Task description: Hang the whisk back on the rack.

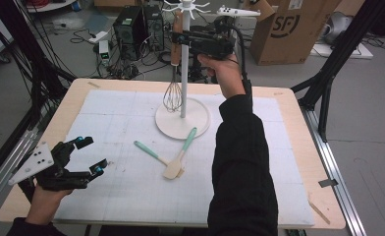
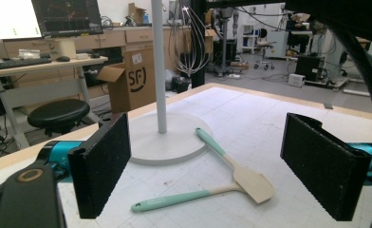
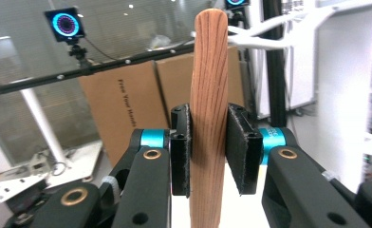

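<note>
While the right gripper [image 1: 177,38] pinches the whisk [image 1: 173,93] by its wooden handle [image 3: 209,118], held upright beside the rack [image 1: 183,115] pole at the far side, the wires could knock the pole or miss a hook, and the smooth handle may slip; the left gripper [image 1: 92,155] rests spread, near left

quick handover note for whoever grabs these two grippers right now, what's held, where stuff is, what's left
Right gripper: shut on the whisk by its wooden handle, held upright near the hooks at the top of the white stand, wire end hanging beside the pole.
Left gripper: open, holding nothing, low over the mat's near left corner.
On the mat: two teal-handled spatulas lie crossed in front of the stand's base.
Done: whisk lifted to the stand's top.
Left: it looks not yet hung; hook it and release. Probably the spatulas next.
</note>
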